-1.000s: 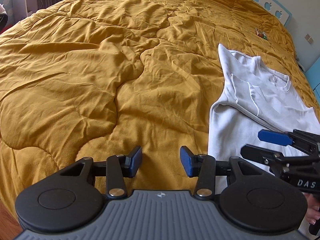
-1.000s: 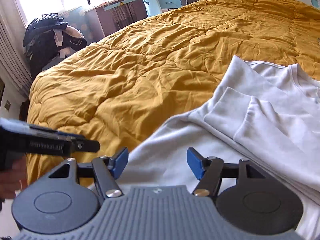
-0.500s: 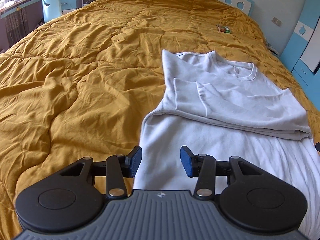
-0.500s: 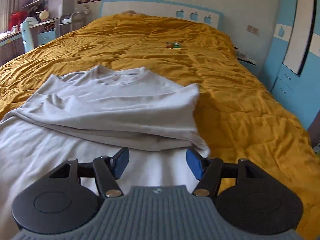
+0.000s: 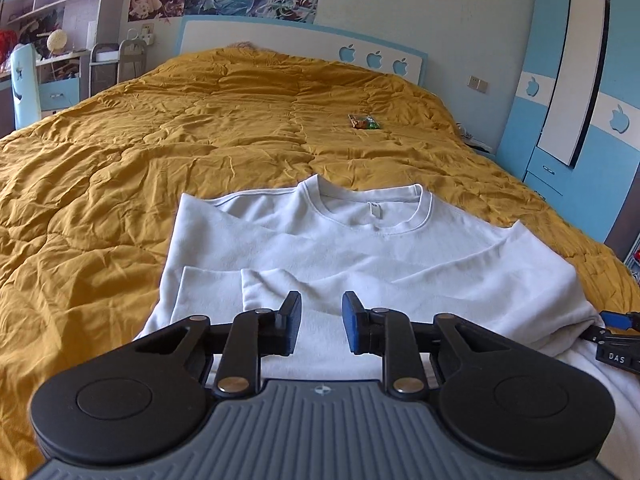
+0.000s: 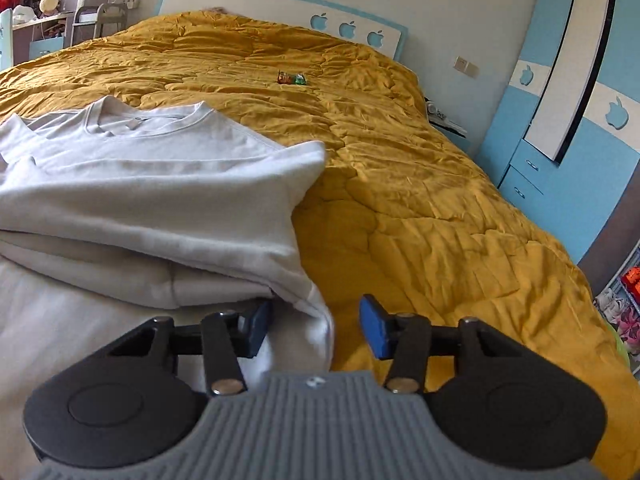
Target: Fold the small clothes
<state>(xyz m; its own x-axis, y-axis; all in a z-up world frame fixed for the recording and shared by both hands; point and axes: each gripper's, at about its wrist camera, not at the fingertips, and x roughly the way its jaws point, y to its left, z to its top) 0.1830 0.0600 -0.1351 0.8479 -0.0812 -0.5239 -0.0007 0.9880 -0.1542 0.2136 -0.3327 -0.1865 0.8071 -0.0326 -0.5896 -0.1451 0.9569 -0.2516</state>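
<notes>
Left wrist view: a white sweatshirt (image 5: 360,248) lies on the mustard-yellow quilt (image 5: 140,152), collar toward the headboard (image 5: 304,44), both sleeves folded across its chest. The left gripper (image 5: 321,328) hovers over the lower body of the garment; its jaws have just been closing, yet the blue pads (image 5: 352,328) stand apart with a gap between them and no cloth pinched, so it grasps nothing. At the right edge the tip of the right gripper (image 5: 612,320) shows at the garment's side fold. A small coloured packet (image 5: 364,122) lies farther up the quilt, and a blue wardrobe (image 5: 580,100) stands to the right.

Right wrist view: the right gripper (image 6: 316,330) sits at the sweatshirt's (image 6: 160,200) right edge. Its jaws have just been closing; the thick folded edge lies between them, against the left pad, while the right pad (image 6: 374,332) stands clear over the quilt (image 6: 420,200), so the cloth is not clamped.
</notes>
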